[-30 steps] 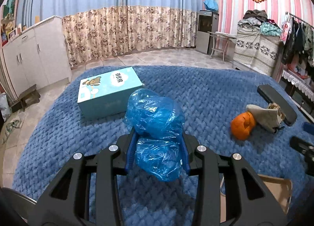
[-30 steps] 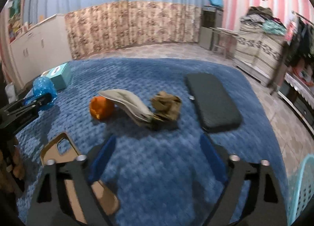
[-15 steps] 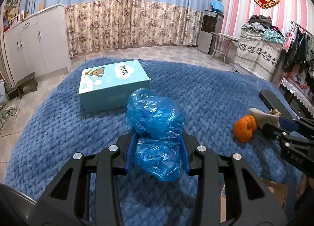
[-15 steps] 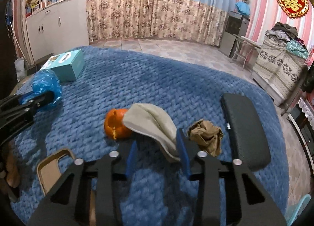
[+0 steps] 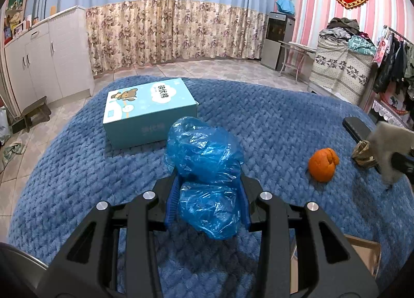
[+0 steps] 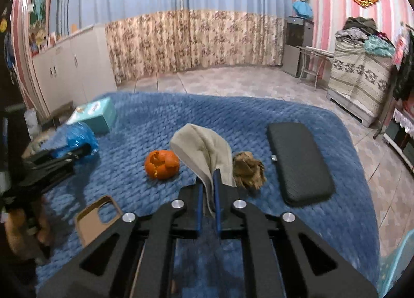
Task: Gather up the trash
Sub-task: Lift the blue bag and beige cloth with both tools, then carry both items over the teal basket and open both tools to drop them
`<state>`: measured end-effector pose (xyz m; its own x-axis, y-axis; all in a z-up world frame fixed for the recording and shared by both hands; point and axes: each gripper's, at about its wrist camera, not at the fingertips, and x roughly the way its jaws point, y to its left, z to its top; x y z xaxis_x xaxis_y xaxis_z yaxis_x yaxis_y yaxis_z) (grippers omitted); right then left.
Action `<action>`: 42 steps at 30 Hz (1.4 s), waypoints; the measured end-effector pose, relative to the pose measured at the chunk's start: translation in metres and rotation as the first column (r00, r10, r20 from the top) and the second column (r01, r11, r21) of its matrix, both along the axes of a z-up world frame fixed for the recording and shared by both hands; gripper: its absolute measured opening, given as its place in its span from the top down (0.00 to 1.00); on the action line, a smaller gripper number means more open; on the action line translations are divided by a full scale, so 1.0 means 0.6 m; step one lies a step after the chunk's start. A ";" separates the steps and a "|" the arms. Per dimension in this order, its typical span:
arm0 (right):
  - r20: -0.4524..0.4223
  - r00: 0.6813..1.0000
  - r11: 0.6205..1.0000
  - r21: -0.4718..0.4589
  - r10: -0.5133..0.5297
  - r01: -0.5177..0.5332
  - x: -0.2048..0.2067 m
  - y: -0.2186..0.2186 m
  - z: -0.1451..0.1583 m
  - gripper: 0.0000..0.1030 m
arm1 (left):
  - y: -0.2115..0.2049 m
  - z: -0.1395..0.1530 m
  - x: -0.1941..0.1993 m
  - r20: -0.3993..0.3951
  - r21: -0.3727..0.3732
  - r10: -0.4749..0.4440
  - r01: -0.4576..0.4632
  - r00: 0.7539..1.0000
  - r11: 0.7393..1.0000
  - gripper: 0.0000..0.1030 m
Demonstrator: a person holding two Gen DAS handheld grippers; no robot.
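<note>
Over the near edge of the blue knitted blanket (image 5: 271, 127), the left tool (image 5: 208, 192) pinched a crumpled blue plastic bag (image 5: 207, 166) between its blue-padded fingers (image 5: 172, 197), the bag bulging above and below the grip. Beyond it, toward the blanket's far left edge, a light-blue tissue box (image 5: 148, 112) with a bear print lay flat on the blanket, apart from the bag.

The right tool (image 6: 208, 192) was pressed nearly together on a beige cloth (image 6: 204, 153), pinching its lower end so that the rest of the cloth rose and folded over above the fingers (image 6: 216, 194). Just left of the cloth a peeled orange rind (image 6: 161, 163) sat on the blanket; just right of it lay a crumpled brown paper wad (image 6: 248, 168). Farther right, near the blanket's right edge, a flat black pad (image 6: 300, 161) lay lengthwise. A brown phone case (image 6: 97, 218) lay near the blanket's near edge, between the two tools. In the right wrist view the left tool with its blue bag showed blurred at the left side, and the bare hand (image 6: 26, 230) that held it appeared below.
</note>
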<state>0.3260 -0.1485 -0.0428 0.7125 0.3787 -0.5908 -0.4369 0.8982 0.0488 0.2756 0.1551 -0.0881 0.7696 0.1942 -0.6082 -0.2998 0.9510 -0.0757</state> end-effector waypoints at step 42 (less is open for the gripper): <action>0.024 0.707 0.707 0.047 -0.707 0.705 -0.217 -0.604 -0.001 0.92 | -0.552 0.099 -0.051 0.091 0.044 -0.627 0.626 0.774 0.779 0.64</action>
